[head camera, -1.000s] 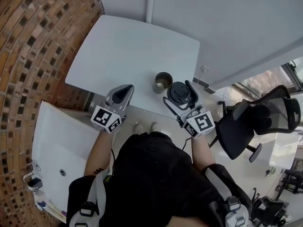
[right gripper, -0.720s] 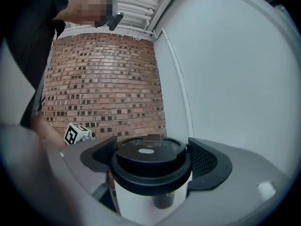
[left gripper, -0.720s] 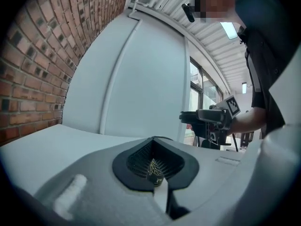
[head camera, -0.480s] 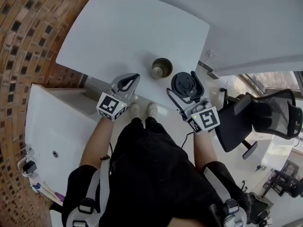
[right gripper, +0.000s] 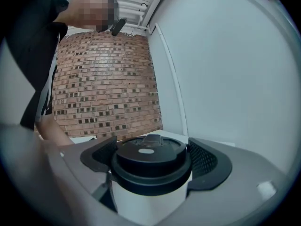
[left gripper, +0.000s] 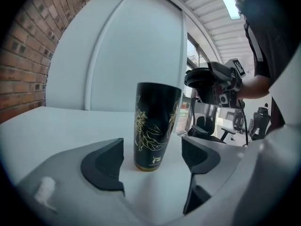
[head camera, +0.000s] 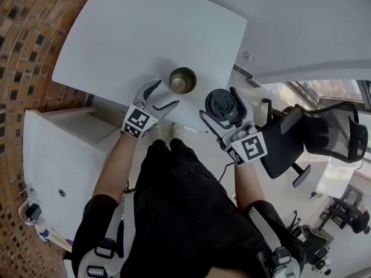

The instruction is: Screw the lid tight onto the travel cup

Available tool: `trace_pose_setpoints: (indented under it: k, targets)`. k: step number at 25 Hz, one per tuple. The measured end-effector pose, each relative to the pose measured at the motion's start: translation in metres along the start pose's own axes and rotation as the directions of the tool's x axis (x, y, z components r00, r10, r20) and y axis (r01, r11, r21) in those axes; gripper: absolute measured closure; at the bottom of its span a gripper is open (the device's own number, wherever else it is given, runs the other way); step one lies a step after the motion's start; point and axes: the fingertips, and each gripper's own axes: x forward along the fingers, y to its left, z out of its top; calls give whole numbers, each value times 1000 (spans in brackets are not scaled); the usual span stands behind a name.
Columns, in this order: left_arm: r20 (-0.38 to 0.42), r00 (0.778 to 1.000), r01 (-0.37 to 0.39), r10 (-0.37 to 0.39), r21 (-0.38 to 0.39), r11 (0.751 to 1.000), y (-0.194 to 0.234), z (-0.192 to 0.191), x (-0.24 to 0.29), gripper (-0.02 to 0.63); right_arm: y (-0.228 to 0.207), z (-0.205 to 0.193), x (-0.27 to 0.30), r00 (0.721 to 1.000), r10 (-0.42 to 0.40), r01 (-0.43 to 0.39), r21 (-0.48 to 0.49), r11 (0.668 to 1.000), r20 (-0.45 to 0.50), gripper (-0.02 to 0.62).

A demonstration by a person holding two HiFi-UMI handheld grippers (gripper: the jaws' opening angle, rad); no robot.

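A dark travel cup (head camera: 182, 80) (left gripper: 156, 126) with a gold line drawing stands open-topped and upright near the front edge of the white table (head camera: 133, 33). My left gripper (head camera: 165, 93) (left gripper: 153, 157) is low at that edge. Its jaws have just been opening and stand wide, with the cup just ahead of the fingertips and untouched. To the cup's right, my right gripper (head camera: 220, 104) (right gripper: 151, 163) is shut on the black round lid (head camera: 221, 104) (right gripper: 149, 152), held flat and top side up. The lid (left gripper: 205, 77) also shows in the left gripper view, right of the cup's rim.
A brick wall (head camera: 26, 45) runs along the left, with a white counter (head camera: 52, 155) below it. A black office chair (head camera: 313, 138) stands to the right of the table. The person's legs and shoes (head camera: 175, 131) are under the table's front edge.
The left gripper came down and forward to the cup, and its jaws went from shut to wide open. The right gripper still holds the lid, and has shifted a little.
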Motion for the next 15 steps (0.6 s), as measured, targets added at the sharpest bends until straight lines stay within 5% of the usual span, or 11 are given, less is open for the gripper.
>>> trace_pose_setpoints:
  k: [15]
  targets:
    - [-27,994,106,-104,78,991,3,-10,48,216,-12,-3,17,1000,26,-27,-50,998,-15,123]
